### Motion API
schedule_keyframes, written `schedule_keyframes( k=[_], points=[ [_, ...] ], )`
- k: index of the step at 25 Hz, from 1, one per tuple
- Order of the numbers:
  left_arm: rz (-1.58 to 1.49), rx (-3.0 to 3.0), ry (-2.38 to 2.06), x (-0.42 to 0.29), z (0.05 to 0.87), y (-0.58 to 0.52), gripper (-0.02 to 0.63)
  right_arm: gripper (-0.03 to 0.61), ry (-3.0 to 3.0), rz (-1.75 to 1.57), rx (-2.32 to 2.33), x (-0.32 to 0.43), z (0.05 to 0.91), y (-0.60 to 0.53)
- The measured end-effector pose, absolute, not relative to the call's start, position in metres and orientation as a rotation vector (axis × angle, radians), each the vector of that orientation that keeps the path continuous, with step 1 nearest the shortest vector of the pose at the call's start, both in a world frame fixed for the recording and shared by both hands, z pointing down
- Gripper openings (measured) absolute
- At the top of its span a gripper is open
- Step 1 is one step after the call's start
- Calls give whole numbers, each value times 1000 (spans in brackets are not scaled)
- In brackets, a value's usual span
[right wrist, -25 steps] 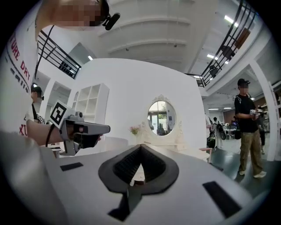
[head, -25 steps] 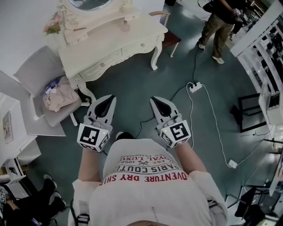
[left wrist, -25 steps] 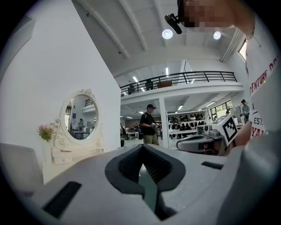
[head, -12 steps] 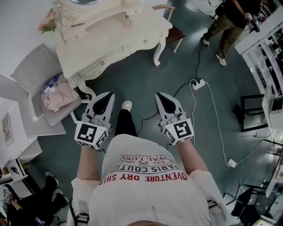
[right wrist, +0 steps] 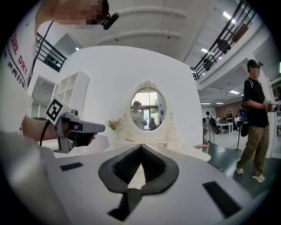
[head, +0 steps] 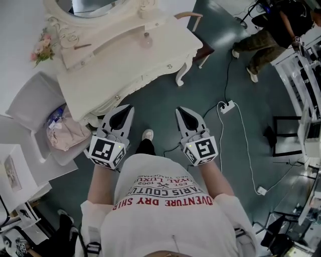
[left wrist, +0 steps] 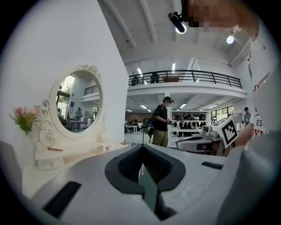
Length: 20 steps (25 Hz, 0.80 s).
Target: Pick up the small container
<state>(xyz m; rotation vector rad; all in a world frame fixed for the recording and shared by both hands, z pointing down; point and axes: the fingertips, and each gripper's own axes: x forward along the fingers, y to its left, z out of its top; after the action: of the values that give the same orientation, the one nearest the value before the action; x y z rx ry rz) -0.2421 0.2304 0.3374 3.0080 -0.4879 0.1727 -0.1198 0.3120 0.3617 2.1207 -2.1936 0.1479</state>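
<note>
The desk (head: 125,65) stands ahead and to the left, with the mirror (head: 90,6) at its far edge. On it the small container (head: 146,40) sits toward the right end, the flowers (head: 42,47) at the left end. A chair (head: 30,108) stands left of the desk, with a bundle of cloth (head: 65,134) on its seat. Another chair (head: 198,37) stands just beyond the desk's right end. The left gripper (head: 128,107) and the right gripper (head: 179,110) hang side by side before the desk, well apart from the container. A power strip (head: 224,107) lies on the floor (head: 165,95) to the right, and a person (head: 268,37) stands beyond it
</note>
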Motion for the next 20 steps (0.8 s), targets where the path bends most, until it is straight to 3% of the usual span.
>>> schedule_keyframes(
  k=[8, 20],
  points=[
    [172, 3059, -391, -178, 322, 101, 6, -2, -2148, 137, 2182, -66, 351, 176],
    [269, 3033, -489, -101, 357, 4, 6, -2, -2227, 128, 2071, 7, 365, 61]
  ],
)
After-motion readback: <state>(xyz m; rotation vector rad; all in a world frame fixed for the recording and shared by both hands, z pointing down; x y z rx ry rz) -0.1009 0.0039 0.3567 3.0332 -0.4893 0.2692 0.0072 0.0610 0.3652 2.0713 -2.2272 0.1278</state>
